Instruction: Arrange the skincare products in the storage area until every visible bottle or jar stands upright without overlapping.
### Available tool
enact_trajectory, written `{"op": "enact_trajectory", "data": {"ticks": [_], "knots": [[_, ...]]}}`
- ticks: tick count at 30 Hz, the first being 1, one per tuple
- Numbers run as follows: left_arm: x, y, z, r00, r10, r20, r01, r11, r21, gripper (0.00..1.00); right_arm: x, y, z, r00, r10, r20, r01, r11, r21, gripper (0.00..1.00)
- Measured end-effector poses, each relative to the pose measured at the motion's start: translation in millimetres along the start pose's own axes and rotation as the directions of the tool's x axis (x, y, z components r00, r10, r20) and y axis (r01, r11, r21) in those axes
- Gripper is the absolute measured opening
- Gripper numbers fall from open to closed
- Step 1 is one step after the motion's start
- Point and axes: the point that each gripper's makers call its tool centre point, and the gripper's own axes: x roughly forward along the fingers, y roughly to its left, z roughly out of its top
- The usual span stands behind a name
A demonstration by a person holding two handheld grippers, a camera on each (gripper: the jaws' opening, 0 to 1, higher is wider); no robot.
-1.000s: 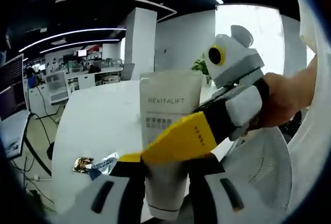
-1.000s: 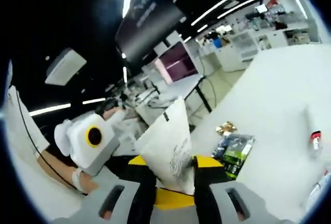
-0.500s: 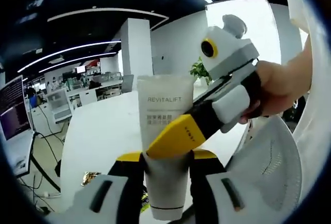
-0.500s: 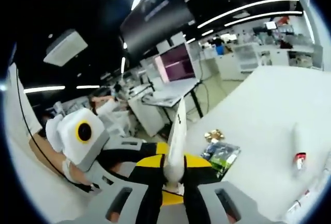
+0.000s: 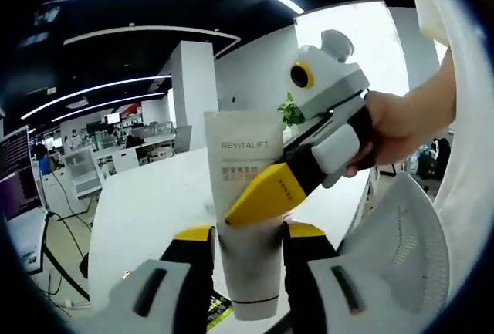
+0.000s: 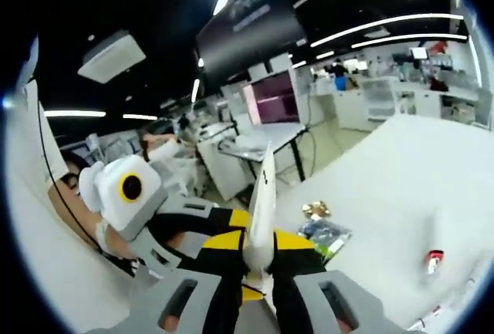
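A white squeeze tube [image 5: 245, 195] printed REVITALIFT is held in the air, crimped end up and cap end down. My left gripper [image 5: 248, 235] is shut on its lower body. My right gripper [image 5: 265, 193] reaches in from the right, held by a hand [image 5: 395, 127], one yellow finger lying across the tube's front. In the right gripper view the tube [image 6: 265, 203] is seen edge-on, and my right gripper [image 6: 258, 263] is shut on it. My left gripper [image 6: 220, 234] comes in from the left there.
A white table [image 6: 401, 172] stretches off to the right, below the tube. On it lie a green packet [image 6: 324, 235], a gold wrapper [image 6: 315, 210] and a small red-marked item [image 6: 434, 258]. A white mesh chair [image 5: 401, 257] stands at the right. Office desks fill the background.
Seen from the right gripper, the tube has turned from face-on to edge-on. Both views have tilted upward a little. Both grippers still grip the tube.
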Motion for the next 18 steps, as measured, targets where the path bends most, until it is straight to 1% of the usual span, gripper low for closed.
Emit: {"op": "enact_trajectory", "data": {"ticks": [3,6,7,9,12,15,18], "knots": [[2.9,-1.8,4.4,1.0,-0.013,0.018,0.013,1.0,-0.019,0.37,-10.5,1.3,3.1,1.0,0.021,-0.009,-0.021,0.999,-0.038,0.08],[4.6,-4.6,6.8,0.999,-0.026,0.028,0.027,1.0,-0.014,0.39,-16.8,3.2,3.6,0.999,0.031,-0.008,-0.032,0.997,-0.07,0.08],[5.1,-5.6,7.6,0.999,-0.031,0.031,0.031,0.999,-0.013,0.39,-17.6,3.7,3.2,0.999,0.035,-0.006,-0.035,0.997,-0.074,0.08],[4.5,-11.6,5.6,0.998,-0.059,0.023,0.06,0.998,-0.017,0.37,-19.4,4.7,2.3,0.999,0.042,-0.004,-0.042,0.996,-0.082,0.08],[4.9,-17.0,4.1,0.996,-0.089,0.016,0.089,0.996,-0.025,0.35,-21.5,10.5,1.4,0.998,0.062,-0.023,-0.065,0.989,-0.133,0.08],[5.8,-21.0,5.0,0.993,-0.114,0.021,0.115,0.993,-0.028,0.34,-23.8,14.3,1.0,0.997,0.076,-0.03,-0.08,0.981,-0.175,0.08],[5.6,-25.3,3.4,0.99,-0.141,0.015,0.141,0.989,-0.041,0.33,-25.4,17.6,0.2,0.994,0.1,-0.035,-0.105,0.977,-0.186,0.08]]}}
